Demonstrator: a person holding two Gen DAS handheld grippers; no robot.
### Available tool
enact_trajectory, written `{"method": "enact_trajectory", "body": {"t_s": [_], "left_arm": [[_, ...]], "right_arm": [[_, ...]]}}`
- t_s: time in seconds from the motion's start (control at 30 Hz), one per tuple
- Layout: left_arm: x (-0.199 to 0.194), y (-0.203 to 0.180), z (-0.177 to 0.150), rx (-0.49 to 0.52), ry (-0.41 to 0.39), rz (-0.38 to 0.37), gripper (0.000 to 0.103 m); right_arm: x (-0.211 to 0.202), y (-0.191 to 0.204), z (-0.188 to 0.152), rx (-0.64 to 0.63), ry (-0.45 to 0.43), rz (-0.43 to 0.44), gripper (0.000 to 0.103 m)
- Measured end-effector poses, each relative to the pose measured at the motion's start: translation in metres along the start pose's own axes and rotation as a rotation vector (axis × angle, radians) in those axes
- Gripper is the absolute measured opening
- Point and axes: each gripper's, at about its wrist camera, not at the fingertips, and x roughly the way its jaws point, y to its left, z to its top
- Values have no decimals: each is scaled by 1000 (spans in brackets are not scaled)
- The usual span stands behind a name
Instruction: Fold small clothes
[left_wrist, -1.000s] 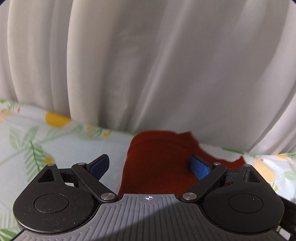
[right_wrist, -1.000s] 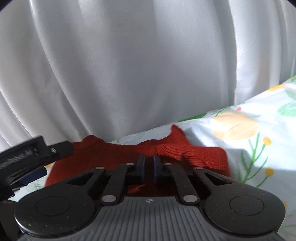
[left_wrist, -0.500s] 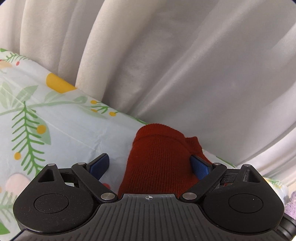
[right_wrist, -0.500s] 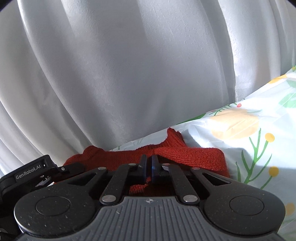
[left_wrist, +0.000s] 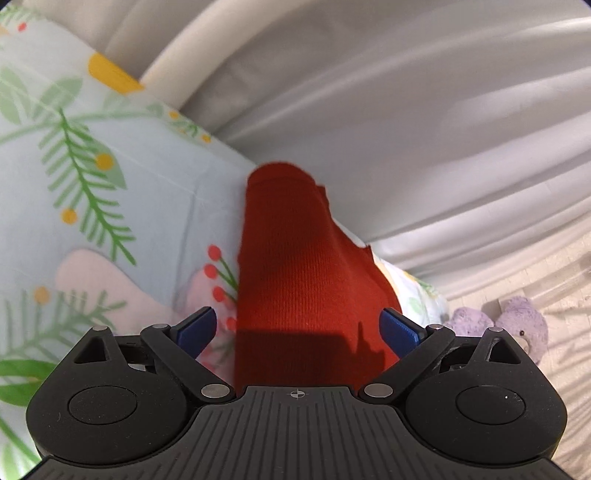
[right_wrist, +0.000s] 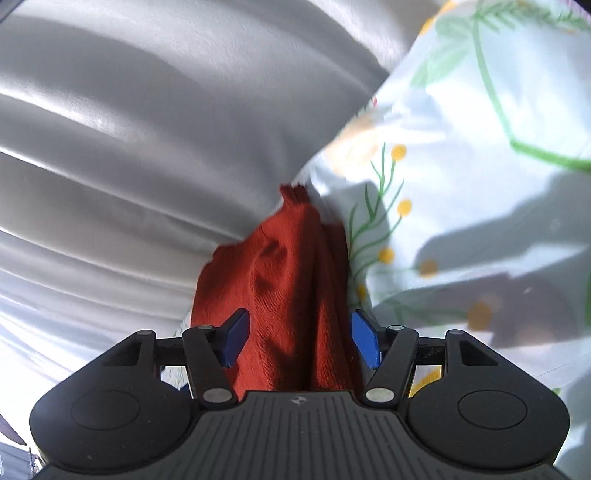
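Both claws are seen spread wide: left claw (left_wrist: 298, 328), right claw (right_wrist: 299, 339). A red knit garment (left_wrist: 295, 266) is laid between each pair of blue pads, on the floral sheet (left_wrist: 110, 206) beside a white curtain (left_wrist: 406, 110).

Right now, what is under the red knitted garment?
The red knitted garment lies on a floral bedsheet. What it covers underneath cannot be seen.

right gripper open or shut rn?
Open. The right gripper has its blue pads spread apart, the red knit garment between them unclamped.
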Motion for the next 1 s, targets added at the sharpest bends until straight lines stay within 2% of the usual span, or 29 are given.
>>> {"method": "enact_trajectory", "body": {"t_s": [0.27,0.37,0.43,0.5,0.67,0.8,0.87,1.0], "left_arm": [[27,4,1,-43,66,-29,92],[31,4,4,-44,68,-32,89],[32,5,5,-51,68,-25,82],[33,7,6,-63,61,-19,75],[32,10,6,-87,50,-12,63],[27,3,4,-57,36,0,53],[24,-4,4,-39,32,2,50],[13,-15,2,-27,21,-24,47]], "right_arm": [[24,-5,7,35,41,42,60],[34,-2,9,26,59,46,52],[39,-3,9,30,69,59,43],[43,-6,11,42,71,81,40],[48,-5,11,47,61,87,31],[47,5,6,27,24,63,26],[45,14,2,12,6,45,25],[37,39,-4,-45,-15,60,23]]}}
